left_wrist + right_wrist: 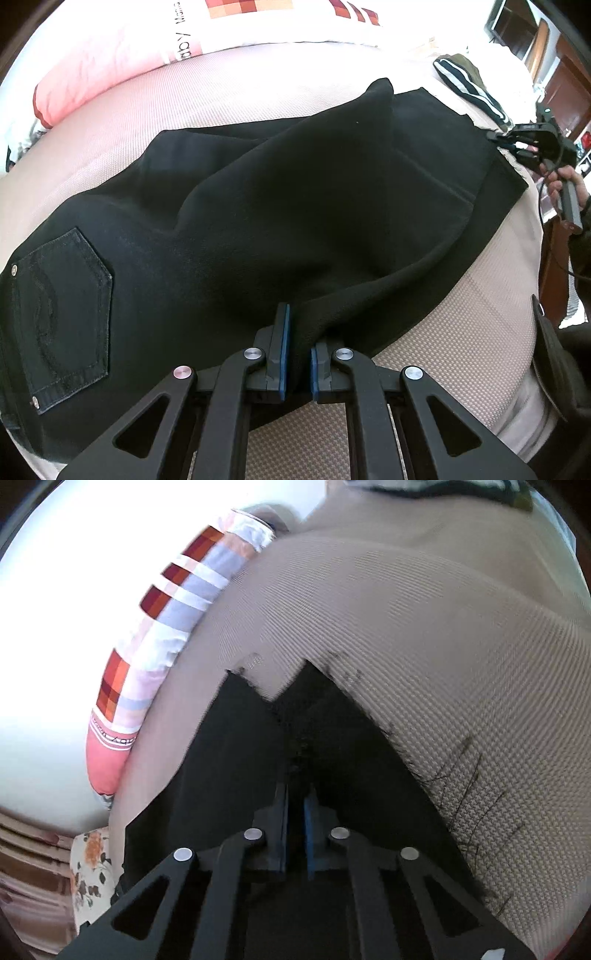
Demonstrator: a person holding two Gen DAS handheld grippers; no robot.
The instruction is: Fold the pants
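Observation:
Black pants lie across the bed, with the back pocket at the left and the leg ends at the far right. My left gripper is shut on a raised fold of the pants at their near edge, and the cloth hides its right fingertip. In the right wrist view the pants fill the lower middle, with two frayed leg ends pointing away. My right gripper is shut, its blue pads pinching dark cloth there. The left wrist view also shows the right gripper at the leg hem, held by a hand.
The bed cover is a beige textured weave. A pink and checked pillow lies along the far side. A dark garment with white stripes rests beyond the leg ends. The bed edge drops off on the right.

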